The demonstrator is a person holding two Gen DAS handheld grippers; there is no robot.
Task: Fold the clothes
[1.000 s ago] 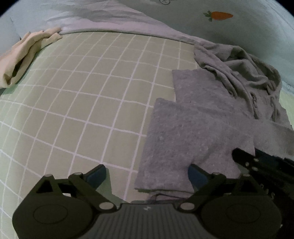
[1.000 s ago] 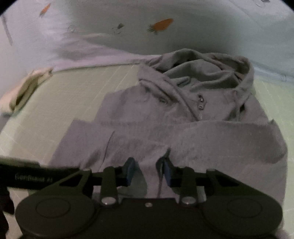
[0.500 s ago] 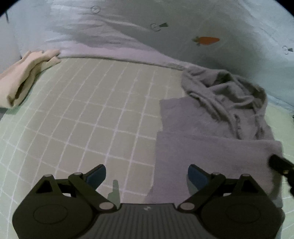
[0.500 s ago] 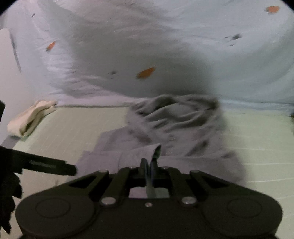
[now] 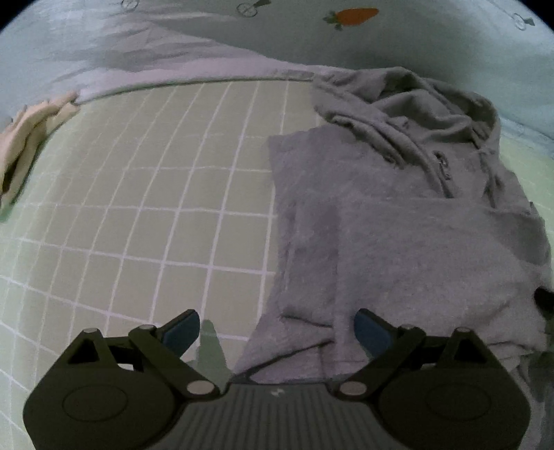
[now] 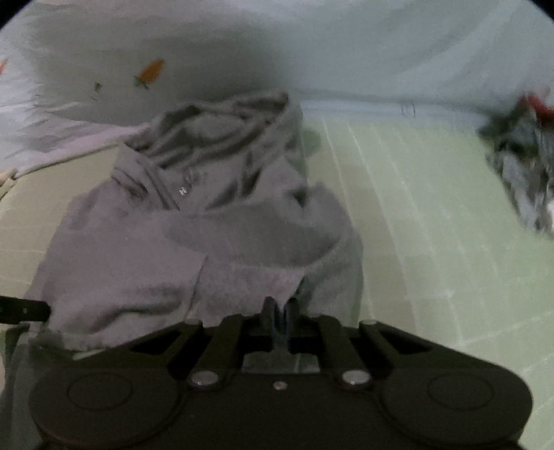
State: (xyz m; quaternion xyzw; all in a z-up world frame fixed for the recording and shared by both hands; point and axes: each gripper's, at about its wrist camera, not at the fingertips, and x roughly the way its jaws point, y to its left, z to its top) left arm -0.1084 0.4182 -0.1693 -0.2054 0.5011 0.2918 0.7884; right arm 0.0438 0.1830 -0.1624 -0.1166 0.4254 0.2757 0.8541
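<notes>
Where hood lies farthest, hoodie [image 5: 398,242] lengthwise away.

One grey hoodie [image 5: 398,242], two grippers

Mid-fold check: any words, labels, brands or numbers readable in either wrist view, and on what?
No readable text in either view.
Small pale mark on the left gripper body: too small to read.
Carrot print on the blue sheet: a picture, no words.
Grey hoodie: no label or print visible.
</notes>
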